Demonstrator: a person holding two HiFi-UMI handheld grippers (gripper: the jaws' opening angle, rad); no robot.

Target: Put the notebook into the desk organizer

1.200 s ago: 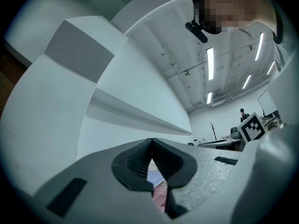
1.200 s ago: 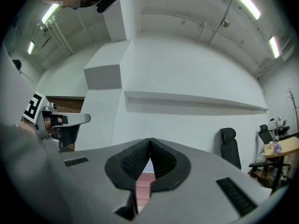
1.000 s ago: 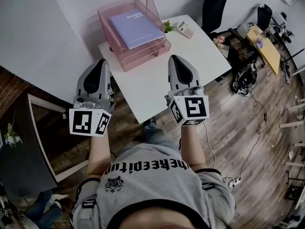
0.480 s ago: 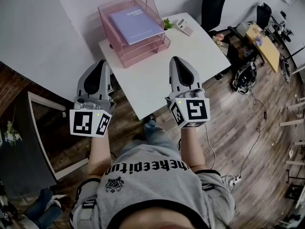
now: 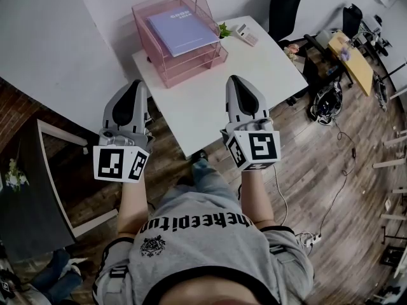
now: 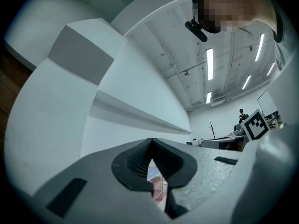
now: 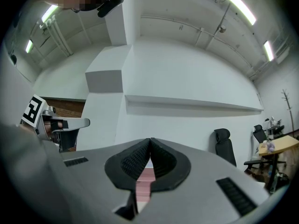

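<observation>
**Two grippers, both closed and empty; notebook lies in organizer**

1. Head view. The left gripper (image 5: 135,84) and right gripper (image 5: 236,81) are held side by side, tips toward 12 o'clock, at the near edge of the white table (image 5: 216,103). Neither touches anything. The pink desk organizer (image 5: 191,68) stands at the table's 11 o'clock corner. The purple notebook (image 5: 182,32) lies flat in its top tray. A calculator (image 5: 246,38) is at 3 o'clock of the organizer, with a small plant (image 5: 224,32) between them.

2. Left gripper view. The left gripper (image 6: 150,146) has its pads meeting at the tips, with nothing between them. The organizer (image 6: 158,190) shows as a pink sliver at 6 o'clock.

3. Right gripper view. The right gripper (image 7: 149,146) has its pads pressed together on nothing. The organizer (image 7: 145,181) shows pink at 6 o'clock. An office chair (image 7: 224,146) is at 3 o'clock.
</observation>
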